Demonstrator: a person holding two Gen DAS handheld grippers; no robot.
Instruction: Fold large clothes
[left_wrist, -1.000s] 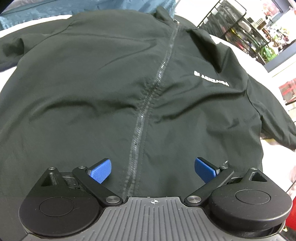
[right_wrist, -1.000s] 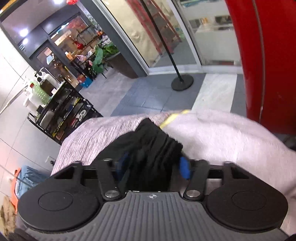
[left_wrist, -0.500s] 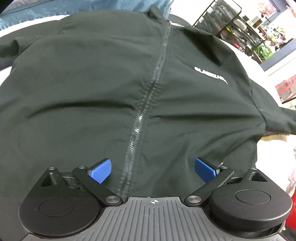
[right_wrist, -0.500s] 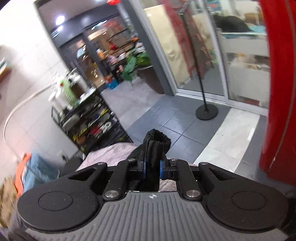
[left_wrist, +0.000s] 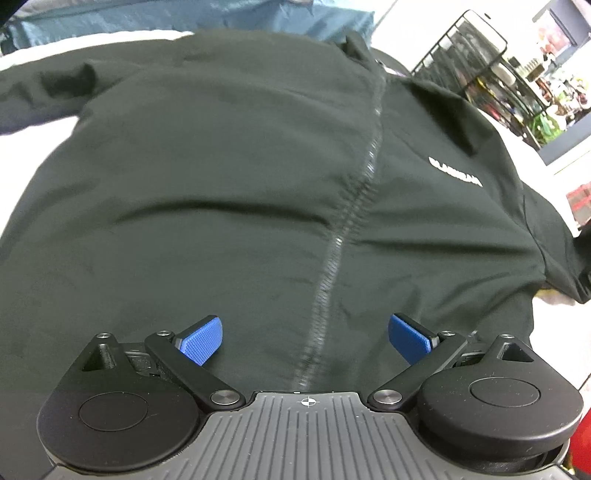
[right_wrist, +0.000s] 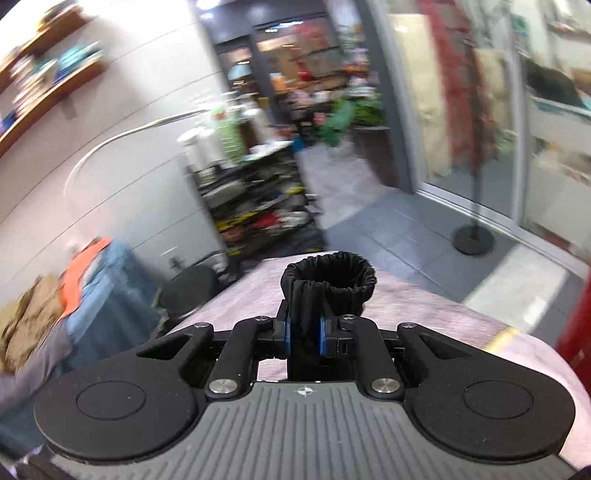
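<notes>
Jacket (left_wrist: 236, 206) lies spread front-up, zipped, across the pale bed cover (right_wrist: 424, 306), ready for folding. Right gripper (right_wrist: 304, 332) pinches its elastic cuff (right_wrist: 328, 280), lifted clear. Left gripper (left_wrist: 306, 336) hovers, pads apart, above the hem.

Jacket (left_wrist: 229, 206) spread flat on the padded table (right_wrist: 424, 325), collar at the far end, wire rack (left_wrist: 491, 70) beyond its far right corner, sleeve cuff (right_wrist: 328, 282) raised above the table

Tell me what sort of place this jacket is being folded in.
Probably a shop or a unit in a mall, not a home: glass shopfront doors, a tiled walkway, a black wire rack of small goods. The black jacket lies on a pale cloth-covered table.
</notes>
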